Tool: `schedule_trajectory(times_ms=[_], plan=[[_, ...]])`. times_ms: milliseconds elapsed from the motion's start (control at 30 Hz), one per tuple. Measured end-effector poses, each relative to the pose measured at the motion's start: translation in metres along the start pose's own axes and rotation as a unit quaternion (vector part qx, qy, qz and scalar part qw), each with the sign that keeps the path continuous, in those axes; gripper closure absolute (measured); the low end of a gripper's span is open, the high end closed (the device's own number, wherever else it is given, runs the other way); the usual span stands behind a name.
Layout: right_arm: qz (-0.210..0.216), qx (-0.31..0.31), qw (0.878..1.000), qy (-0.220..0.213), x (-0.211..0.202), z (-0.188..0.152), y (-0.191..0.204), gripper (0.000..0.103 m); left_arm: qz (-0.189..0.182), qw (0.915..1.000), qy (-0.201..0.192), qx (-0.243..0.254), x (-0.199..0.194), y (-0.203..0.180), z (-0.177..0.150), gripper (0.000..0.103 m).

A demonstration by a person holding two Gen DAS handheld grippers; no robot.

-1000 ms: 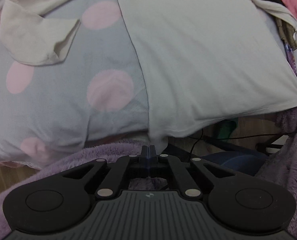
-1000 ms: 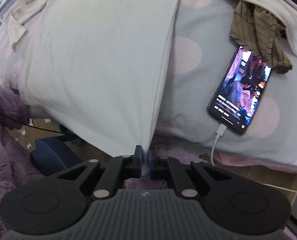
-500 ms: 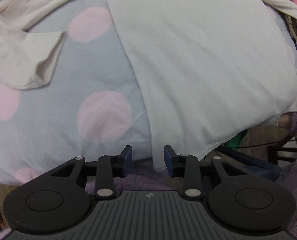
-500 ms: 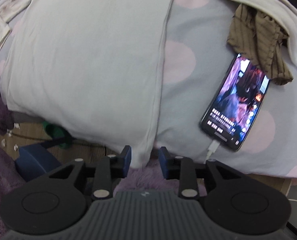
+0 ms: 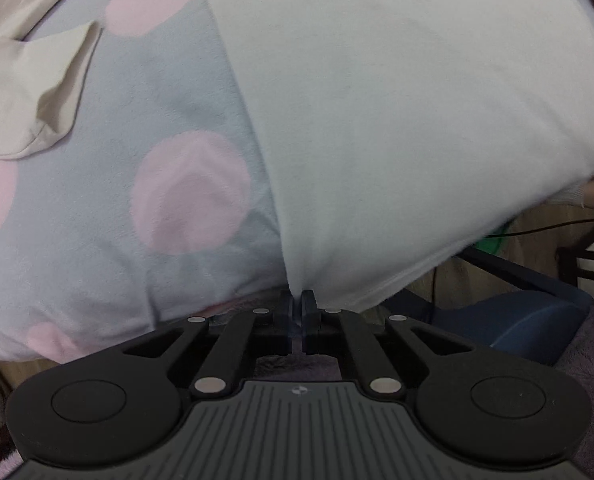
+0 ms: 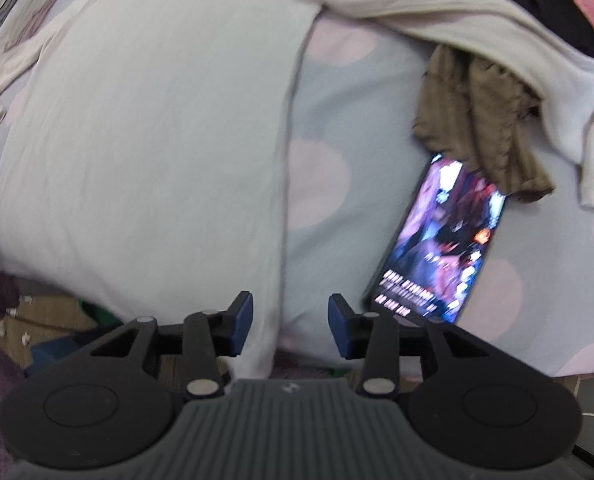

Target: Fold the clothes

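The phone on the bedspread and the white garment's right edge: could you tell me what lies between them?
In the right wrist view, only bare dotted bedspread, grey with pink spots, lies between the phone and the white garment; nothing rests on that strip.

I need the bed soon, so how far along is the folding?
Done: the white garment lies flat on the polka-dot bedding. In hand: the left gripper pinches its near corner; the right gripper is open around the other corner. Left: the folds themselves, plus the beige garment and brown garment.
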State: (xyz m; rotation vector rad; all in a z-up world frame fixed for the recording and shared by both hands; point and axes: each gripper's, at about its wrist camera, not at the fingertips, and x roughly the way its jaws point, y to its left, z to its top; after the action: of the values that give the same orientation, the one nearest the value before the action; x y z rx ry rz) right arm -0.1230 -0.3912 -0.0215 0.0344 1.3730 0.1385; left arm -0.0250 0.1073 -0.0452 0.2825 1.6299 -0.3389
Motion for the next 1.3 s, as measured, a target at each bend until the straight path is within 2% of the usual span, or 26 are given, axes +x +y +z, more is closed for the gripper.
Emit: schedule_trajectory(times_ms=[133, 167, 233, 267, 367, 467, 533, 600, 633, 667, 733, 800, 967, 1100, 1233, 1300], plan=[[-0.013, 0.047, 0.997, -0.059, -0.025, 0.013, -0.027, 0.058, -0.017, 0.9997, 0.010, -0.014, -0.005, 0.003, 0.000, 0.098], [-0.020, 0.063, 0.995, -0.078, -0.032, 0.017, -0.032, 0.058, -0.022, 0.9995, 0.014, -0.018, -0.008, 0.004, 0.000, 0.094], [-0.036, 0.109, 0.986, -0.118, -0.046, 0.026, -0.052, 0.058, -0.039, 0.9987, -0.006, -0.033, -0.022, 0.012, 0.005, 0.080], [-0.045, 0.134, 0.980, -0.139, -0.052, 0.030, -0.064, 0.058, -0.047, 0.9979, -0.017, -0.041, -0.028, 0.016, 0.008, 0.080], [-0.071, 0.212, 0.954, -0.200, -0.069, 0.045, -0.101, 0.058, -0.072, 0.9943, -0.065, -0.044, -0.058, 0.018, 0.021, 0.080], [-0.078, 0.280, 0.923, -0.251, -0.074, 0.045, -0.137, 0.058, -0.095, 0.9881, -0.116, -0.036, -0.081, 0.018, 0.042, 0.072], [-0.057, 0.335, 0.901, -0.271, -0.068, 0.044, -0.160, 0.058, -0.090, 0.9854, -0.141, -0.031, -0.087, 0.012, 0.060, 0.067], [-0.022, 0.382, 0.880, -0.282, -0.065, 0.047, -0.176, 0.058, -0.086, 0.9830, -0.161, -0.024, -0.085, 0.003, 0.078, 0.067], [-0.016, 0.393, 0.874, -0.286, -0.063, 0.051, -0.179, 0.058, -0.085, 0.9815, -0.170, -0.022, -0.081, -0.003, 0.086, 0.067], [-0.015, 0.399, 0.870, -0.288, -0.062, 0.055, -0.182, 0.058, -0.089, 0.9797, -0.179, -0.021, -0.077, -0.008, 0.095, 0.067], [-0.042, 0.387, 0.874, -0.291, -0.065, 0.067, -0.181, 0.059, -0.097, 0.9758, -0.195, -0.019, -0.071, -0.019, 0.113, 0.067], [-0.049, 0.391, 0.872, -0.290, -0.064, 0.078, -0.187, 0.059, -0.104, 0.9750, -0.195, -0.023, -0.064, -0.027, 0.127, 0.067], [-0.029, 0.443, 0.850, -0.283, -0.046, 0.100, -0.213, 0.062, -0.108, 0.9776, -0.178, -0.035, -0.048, -0.035, 0.150, 0.067], [-0.022, 0.469, 0.842, -0.266, -0.027, 0.114, -0.227, 0.068, -0.103, 0.9770, -0.186, -0.020, -0.045, -0.041, 0.162, 0.066], [-0.030, 0.483, 0.838, -0.254, -0.012, 0.122, -0.234, 0.092, -0.113, 0.9760, -0.184, -0.029, -0.041, -0.039, 0.168, 0.067], [-0.039, 0.462, 0.846, -0.263, -0.014, 0.128, -0.227, 0.094, -0.106, 0.9766, -0.186, -0.026, -0.041, -0.038, 0.167, 0.067]])
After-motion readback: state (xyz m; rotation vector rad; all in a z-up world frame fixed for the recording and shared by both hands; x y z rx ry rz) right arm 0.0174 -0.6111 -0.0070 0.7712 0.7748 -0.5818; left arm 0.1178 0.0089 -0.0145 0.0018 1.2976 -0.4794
